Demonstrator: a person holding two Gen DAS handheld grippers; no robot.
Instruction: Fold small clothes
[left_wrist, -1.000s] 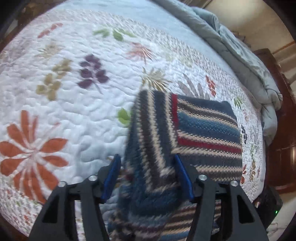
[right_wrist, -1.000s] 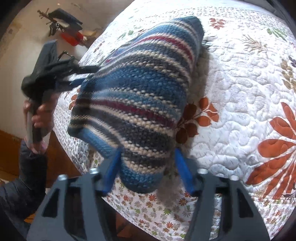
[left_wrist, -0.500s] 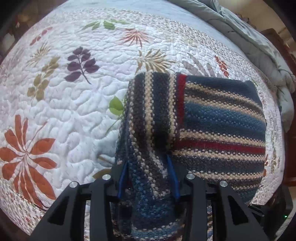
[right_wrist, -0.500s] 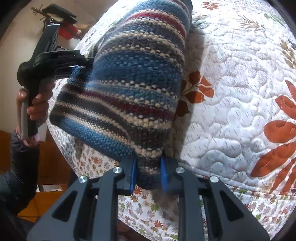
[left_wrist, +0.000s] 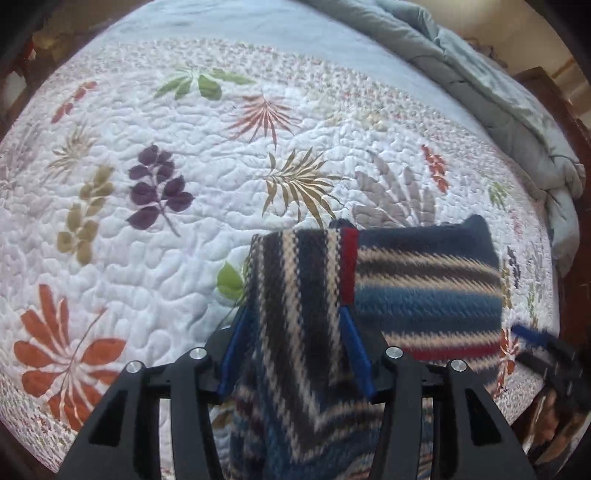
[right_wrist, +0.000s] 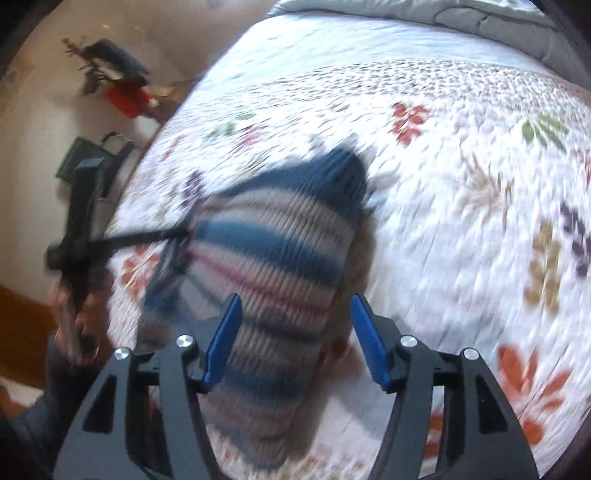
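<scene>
While both tongs stand apart, the striped knit garment lies part-folded on the floral quilt.

From the left wrist, the left gripper has just been opening; a folded-over flap runs up between its blue fingers, whether pinched I cannot tell, with the flat part ahead and to their right. From the right wrist, blurred, the right gripper has just been opening wide, its pads apart from the garment between and ahead; the left gripper meets its left edge.
</scene>
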